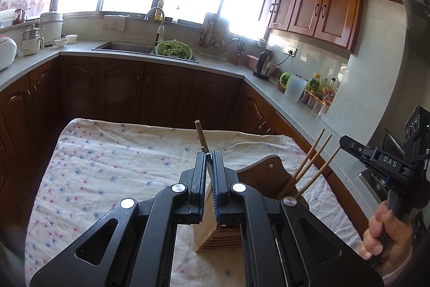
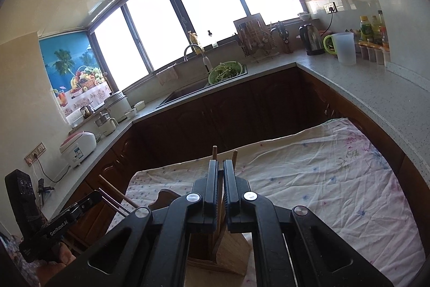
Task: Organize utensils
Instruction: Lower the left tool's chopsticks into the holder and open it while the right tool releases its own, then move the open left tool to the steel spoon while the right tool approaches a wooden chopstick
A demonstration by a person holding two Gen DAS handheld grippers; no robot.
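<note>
My left gripper [image 1: 209,153] is shut on a chopstick [image 1: 200,135] with a metal lower part, held upright over the wooden utensil holder [image 1: 215,236] on the cloth-covered table [image 1: 107,166]. Three wooden chopsticks [image 1: 311,163] stand slanted in the holder's right side. My right gripper [image 1: 346,143] shows at the right of this view. In the right wrist view my right gripper [image 2: 220,164] has its jaws nearly closed around wooden chopsticks [image 2: 215,151] that stand in the holder [image 2: 231,252]. The left gripper [image 2: 88,202] with its chopstick [image 2: 115,203] shows at the lower left.
A floral cloth [image 2: 322,179] covers the table. Dark cabinets and a grey counter [image 1: 220,66] run behind, with a sink [image 1: 123,47], a green colander [image 1: 174,49], a kettle [image 1: 264,65] and bottles [image 1: 319,90].
</note>
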